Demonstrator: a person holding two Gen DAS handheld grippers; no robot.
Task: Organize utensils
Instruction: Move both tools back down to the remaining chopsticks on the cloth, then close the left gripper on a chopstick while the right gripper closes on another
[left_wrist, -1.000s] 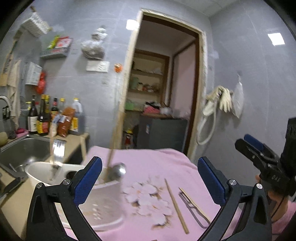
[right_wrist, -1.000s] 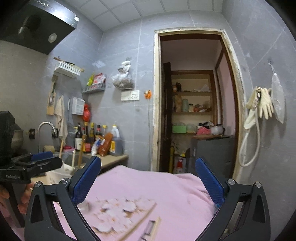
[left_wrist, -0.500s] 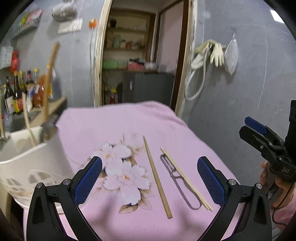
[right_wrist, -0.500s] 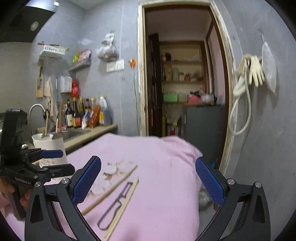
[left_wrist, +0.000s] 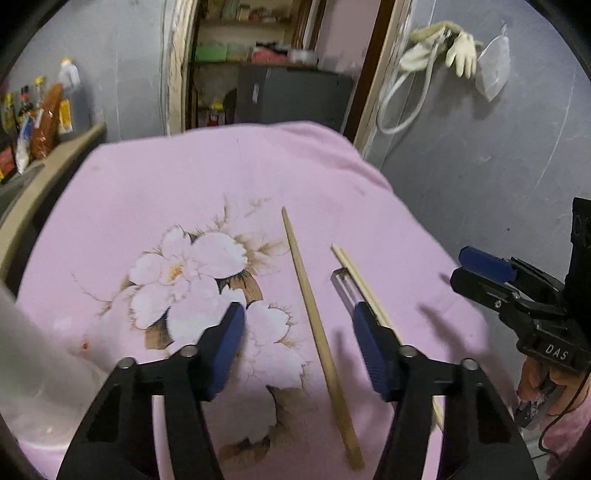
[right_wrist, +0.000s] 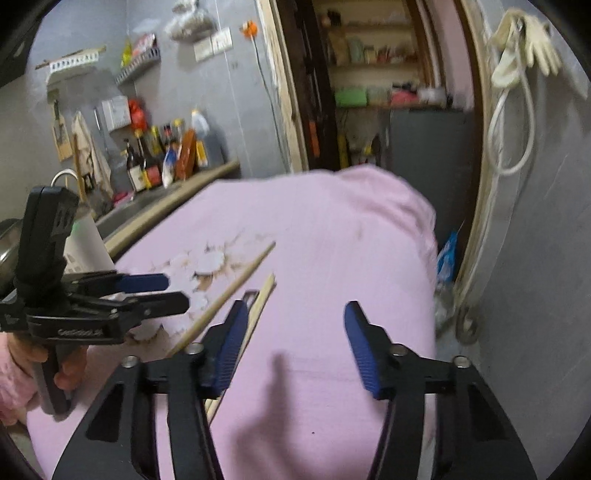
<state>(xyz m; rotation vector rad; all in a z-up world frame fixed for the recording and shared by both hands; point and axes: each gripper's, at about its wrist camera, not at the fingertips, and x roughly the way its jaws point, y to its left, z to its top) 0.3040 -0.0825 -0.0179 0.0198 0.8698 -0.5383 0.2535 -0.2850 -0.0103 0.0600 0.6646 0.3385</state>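
My left gripper (left_wrist: 297, 347), its jaws just closing and half-spread, straddles the single chopstick (left_wrist: 317, 325) running lower right to upper centre on the pink cloth (left_wrist: 155, 184), while my right gripper (right_wrist: 293, 350), likewise half-spread and empty, hangs beside the second chopstick (right_wrist: 258, 310).
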